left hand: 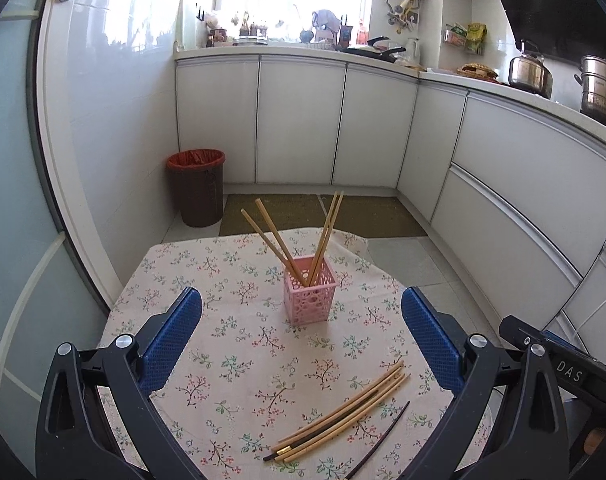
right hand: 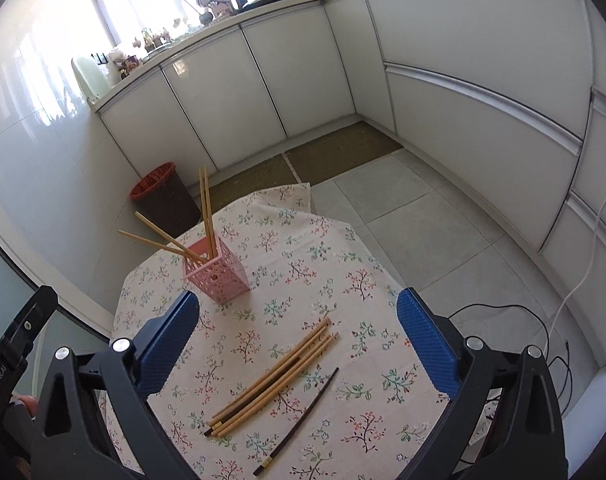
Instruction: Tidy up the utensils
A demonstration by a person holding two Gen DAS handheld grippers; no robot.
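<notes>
A pink perforated holder (left hand: 310,289) stands on the floral tablecloth (left hand: 231,352) with several bamboo chopsticks (left hand: 277,240) leaning out of it. It also shows in the right wrist view (right hand: 219,276). A bundle of loose bamboo chopsticks (left hand: 343,416) lies near the front, with one dark chopstick (left hand: 379,442) beside it. The bundle (right hand: 275,380) and the dark chopstick (right hand: 299,420) show in the right wrist view too. My left gripper (left hand: 301,304) is open and empty above the cloth. My right gripper (right hand: 297,308) is open and empty above the bundle.
A brown bin with a red liner (left hand: 197,188) stands on the floor behind the table. White cabinets (left hand: 299,120) line the back and right. A kettle (left hand: 530,70) and a pot (left hand: 601,84) sit on the counter. Cables (right hand: 555,336) lie on the floor at right.
</notes>
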